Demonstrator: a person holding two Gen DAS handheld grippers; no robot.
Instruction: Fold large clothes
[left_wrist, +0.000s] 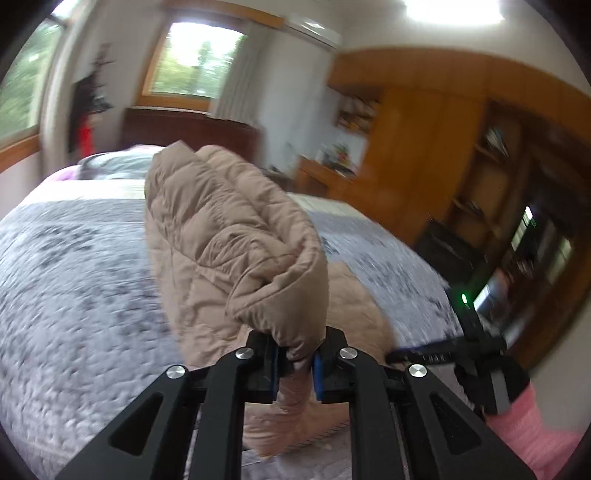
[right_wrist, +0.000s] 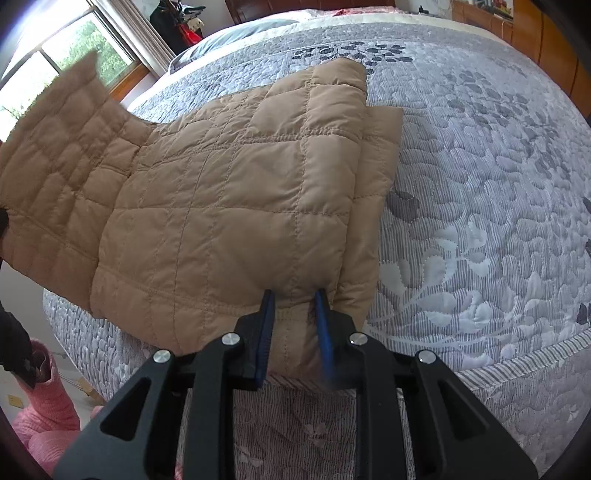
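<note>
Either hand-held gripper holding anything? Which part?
Both grip the tan quilted jacket. Left hand-held gripper pinches a bunched edge, lifted off the bed. Right hand-held gripper clamps its near edge at the bed's edge.

No legible text in either view.
Right of the left tongs, faint pale marks run along a black bar (left_wrist: 437, 357) of the other tool, too blurred to read. A green lamp (left_wrist: 464, 297) glows above it; no numeral. The wardrobe shelves (left_wrist: 356, 110) beyond hold packages, labels smeared.
</note>
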